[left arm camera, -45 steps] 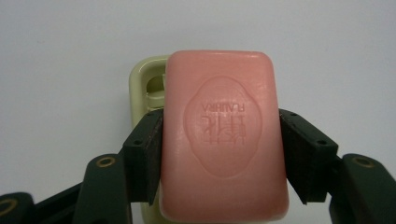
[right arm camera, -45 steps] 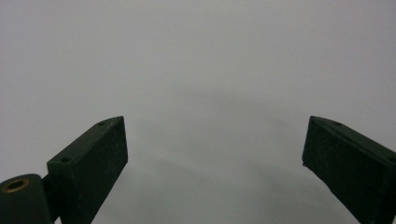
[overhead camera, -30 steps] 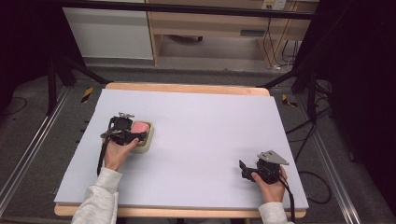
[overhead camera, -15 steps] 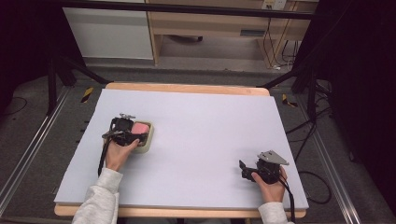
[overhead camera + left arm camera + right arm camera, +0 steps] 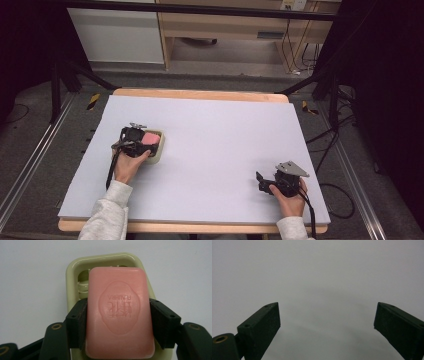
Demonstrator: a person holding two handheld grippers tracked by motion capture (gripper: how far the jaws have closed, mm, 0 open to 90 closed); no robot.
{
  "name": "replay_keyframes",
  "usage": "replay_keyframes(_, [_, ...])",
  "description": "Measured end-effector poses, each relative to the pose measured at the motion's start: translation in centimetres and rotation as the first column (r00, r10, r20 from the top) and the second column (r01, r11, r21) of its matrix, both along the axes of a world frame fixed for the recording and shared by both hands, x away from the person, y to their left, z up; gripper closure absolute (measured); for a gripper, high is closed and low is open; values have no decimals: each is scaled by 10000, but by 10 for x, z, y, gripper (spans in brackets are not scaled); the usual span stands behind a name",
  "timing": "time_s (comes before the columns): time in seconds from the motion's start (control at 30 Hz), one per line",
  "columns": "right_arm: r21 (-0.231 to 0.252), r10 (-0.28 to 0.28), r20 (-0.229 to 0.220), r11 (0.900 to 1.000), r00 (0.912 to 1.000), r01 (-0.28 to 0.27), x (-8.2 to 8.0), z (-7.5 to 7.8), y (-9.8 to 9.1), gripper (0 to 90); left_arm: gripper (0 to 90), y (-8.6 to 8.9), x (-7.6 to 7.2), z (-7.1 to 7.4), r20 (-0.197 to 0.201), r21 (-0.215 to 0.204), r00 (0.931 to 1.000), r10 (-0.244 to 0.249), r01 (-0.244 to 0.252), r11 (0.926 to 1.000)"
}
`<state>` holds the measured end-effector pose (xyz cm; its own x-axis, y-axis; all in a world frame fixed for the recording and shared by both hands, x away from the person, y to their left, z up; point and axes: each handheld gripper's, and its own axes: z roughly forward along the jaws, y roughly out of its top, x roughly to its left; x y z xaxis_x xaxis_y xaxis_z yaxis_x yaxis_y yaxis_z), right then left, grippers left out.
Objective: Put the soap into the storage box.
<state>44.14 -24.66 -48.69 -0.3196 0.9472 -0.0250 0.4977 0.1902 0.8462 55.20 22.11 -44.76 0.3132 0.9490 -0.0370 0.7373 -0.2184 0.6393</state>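
A pink bar of soap with an embossed oval stamp lies over a pale green soap dish. My left gripper is shut on the soap, one black jaw pressing each long side. From above, the soap and the dish sit at the table's left, with the left gripper over them. At the front right my right gripper rests low on the sheet. Its jaws stand wide apart in the right gripper view, nothing between them.
A lilac sheet covers the wooden table. Cables trail on the floor at the right. A wooden cabinet and a white panel stand beyond the far edge.
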Motion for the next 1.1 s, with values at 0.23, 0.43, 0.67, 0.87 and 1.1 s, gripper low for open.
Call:
replay_keyframes(0.23, [-26, -5, 14, 10000, 10000, 5, 0, 0, 0, 70, 371, 0, 0, 0, 10, -14, 10000, -2, 2, 10000])
replay_keyframes(0.43, [18, -8, -17, 10000, 10000, 8, 0, 0, 0, 70, 364, -1, -1, 0, 42, 65, 10000, -9, 9, 10000])
replay_keyframes(0.67, [-15, 4, 11, 10000, 10000, -4, 0, 0, 0, 69, 335, 0, -6, 10, 505, -110, 9987, -67, 73, 9999])
replay_keyframes(0.87, [-31, 2, 39, 10000, 10000, -2, -1, 0, 0, 69, 330, 2, -12, 19, 777, -311, 9969, -143, 168, 9994])
replay_keyframes(1.1, [-17, -18, 60, 10000, 10000, 18, -1, 0, 0, 69, 298, 2, -19, 25, 1073, -460, 9938, -289, 340, 9984])
